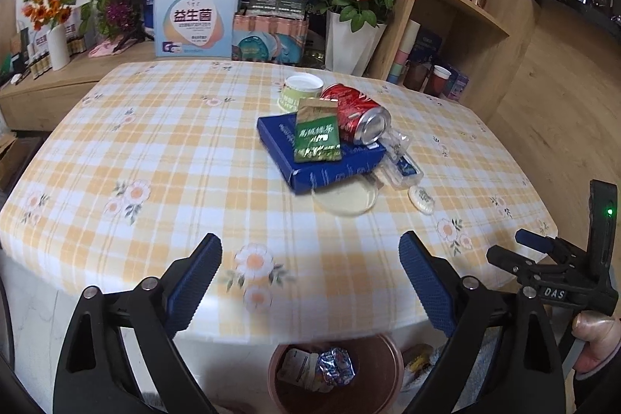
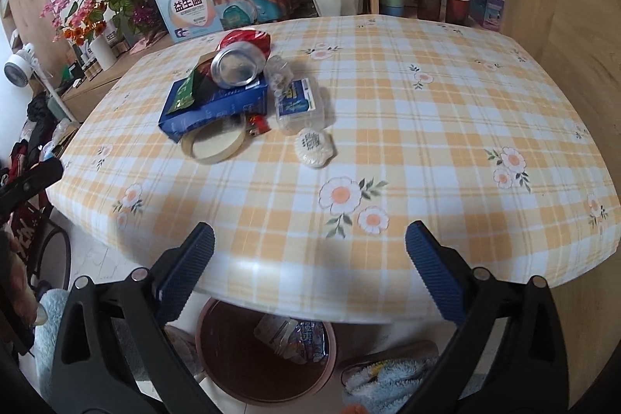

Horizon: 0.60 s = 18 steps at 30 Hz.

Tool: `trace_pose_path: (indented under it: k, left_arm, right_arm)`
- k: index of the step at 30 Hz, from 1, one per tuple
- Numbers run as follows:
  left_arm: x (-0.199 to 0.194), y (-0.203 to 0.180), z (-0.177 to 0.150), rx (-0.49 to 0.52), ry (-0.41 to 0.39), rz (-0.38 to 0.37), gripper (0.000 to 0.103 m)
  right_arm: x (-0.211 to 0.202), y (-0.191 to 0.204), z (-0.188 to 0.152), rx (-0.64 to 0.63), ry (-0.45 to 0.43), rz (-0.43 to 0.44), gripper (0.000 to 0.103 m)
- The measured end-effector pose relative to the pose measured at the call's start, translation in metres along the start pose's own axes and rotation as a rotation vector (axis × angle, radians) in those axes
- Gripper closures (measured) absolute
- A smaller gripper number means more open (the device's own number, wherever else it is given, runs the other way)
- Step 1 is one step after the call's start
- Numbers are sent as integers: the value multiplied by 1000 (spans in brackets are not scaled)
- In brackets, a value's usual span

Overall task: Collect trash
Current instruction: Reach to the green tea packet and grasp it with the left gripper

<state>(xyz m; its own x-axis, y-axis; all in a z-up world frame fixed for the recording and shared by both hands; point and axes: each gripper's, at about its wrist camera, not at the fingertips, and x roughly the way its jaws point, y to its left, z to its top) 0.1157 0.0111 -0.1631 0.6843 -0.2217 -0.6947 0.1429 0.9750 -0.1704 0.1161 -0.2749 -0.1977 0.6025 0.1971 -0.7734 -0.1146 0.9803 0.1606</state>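
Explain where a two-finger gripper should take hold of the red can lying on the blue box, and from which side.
Grip the red can across its round body, coming from above, probably. It lies on its side on the blue box, silver end toward the cameras; the green packet leans against one flank, so mind that finger.

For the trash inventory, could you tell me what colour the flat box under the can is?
The flat box is dark blue; left wrist view.

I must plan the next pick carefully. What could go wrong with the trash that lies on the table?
1. The red can lies on its side on the blue box; lifting the box first may roll it off.
2. The green packet leans there too and may slide.
3. The clear lid is partly under the box.
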Motion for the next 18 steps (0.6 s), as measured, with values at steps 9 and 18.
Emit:
trace_pose_path:
  k: [9,18]
  left_arm:
    - [93,-12,63,64,82,16,24]
    - [168,-3,93,75,180,60,27]
  right_arm:
    - [27,-13,39,43,-9,66,6]
    - [47,-16,77,2,-1,83,6]
